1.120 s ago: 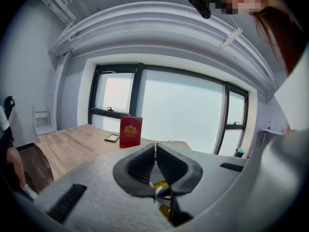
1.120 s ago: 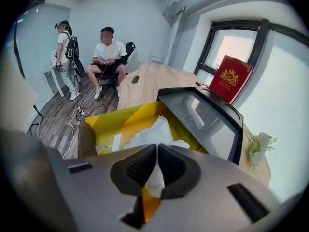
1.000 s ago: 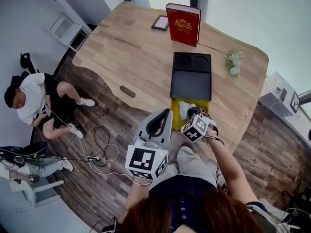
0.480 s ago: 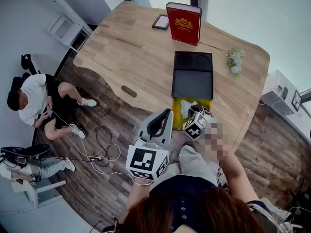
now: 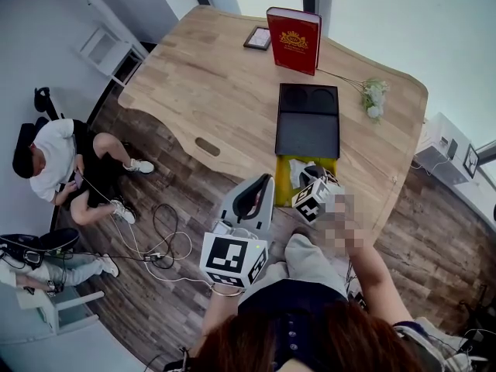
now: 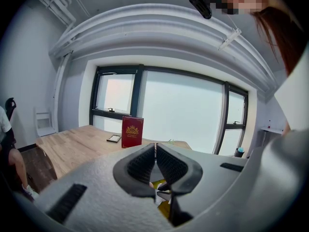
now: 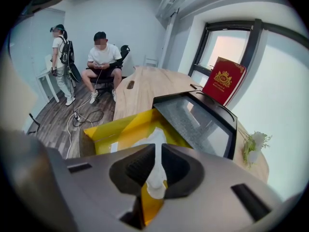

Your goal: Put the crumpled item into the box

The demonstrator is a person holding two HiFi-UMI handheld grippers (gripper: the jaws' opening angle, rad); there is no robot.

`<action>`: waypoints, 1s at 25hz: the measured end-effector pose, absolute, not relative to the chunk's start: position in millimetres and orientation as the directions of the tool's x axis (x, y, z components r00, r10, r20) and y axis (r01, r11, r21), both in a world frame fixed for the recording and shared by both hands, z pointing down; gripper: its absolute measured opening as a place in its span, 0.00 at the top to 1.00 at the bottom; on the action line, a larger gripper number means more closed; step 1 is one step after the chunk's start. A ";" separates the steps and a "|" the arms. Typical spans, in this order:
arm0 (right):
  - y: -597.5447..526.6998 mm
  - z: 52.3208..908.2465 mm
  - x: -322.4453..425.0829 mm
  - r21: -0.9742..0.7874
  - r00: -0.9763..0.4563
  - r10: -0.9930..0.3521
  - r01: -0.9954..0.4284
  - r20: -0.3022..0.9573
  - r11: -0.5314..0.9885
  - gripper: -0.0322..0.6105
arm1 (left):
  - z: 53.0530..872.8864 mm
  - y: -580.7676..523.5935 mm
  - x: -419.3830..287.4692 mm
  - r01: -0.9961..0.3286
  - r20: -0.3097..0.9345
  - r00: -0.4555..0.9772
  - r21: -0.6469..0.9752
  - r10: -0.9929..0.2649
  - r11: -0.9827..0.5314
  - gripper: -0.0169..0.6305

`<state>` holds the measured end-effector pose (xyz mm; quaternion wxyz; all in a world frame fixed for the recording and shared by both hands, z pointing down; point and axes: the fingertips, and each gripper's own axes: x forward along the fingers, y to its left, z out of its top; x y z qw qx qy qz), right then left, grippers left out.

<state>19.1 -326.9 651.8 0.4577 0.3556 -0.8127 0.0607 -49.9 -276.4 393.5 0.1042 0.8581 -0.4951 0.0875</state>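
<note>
A yellow box (image 5: 282, 194) stands open at the table's near edge. My right gripper (image 5: 305, 180) hangs over it, shut on a crumpled white paper (image 5: 297, 172). In the right gripper view the crumpled white paper (image 7: 155, 180) is pinched between the jaws of the right gripper (image 7: 158, 156), with the yellow box (image 7: 120, 129) right below. My left gripper (image 5: 266, 180) is held to the left of the box, off the table's edge. In its own view the left gripper (image 6: 155, 152) is shut with nothing between its jaws.
A black tray (image 5: 308, 121) lies just beyond the box, a red book (image 5: 293, 39) stands farther back with a small frame (image 5: 256, 37) beside it, and white flowers (image 5: 374, 99) lie at the right. A seated person (image 5: 54, 157) and floor cables (image 5: 159, 239) are at the left.
The right gripper with the paper has shifted only slightly over the yellow box. The left gripper has stayed where it was.
</note>
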 end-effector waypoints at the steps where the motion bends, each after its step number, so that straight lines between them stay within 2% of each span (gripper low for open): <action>1: -326.5 649.4 19.2 0.230 -0.326 -0.529 -0.639 0.784 0.734 0.90 | 392.7 -275.2 -50.3 -0.867 0.251 0.496 0.092 -0.831 -0.490 0.92; 25: -297.7 566.5 33.2 0.196 -0.287 -0.709 -0.834 0.644 0.515 0.91 | 363.5 -229.4 -56.8 -0.825 0.155 0.564 0.078 -0.811 -0.559 0.92</action>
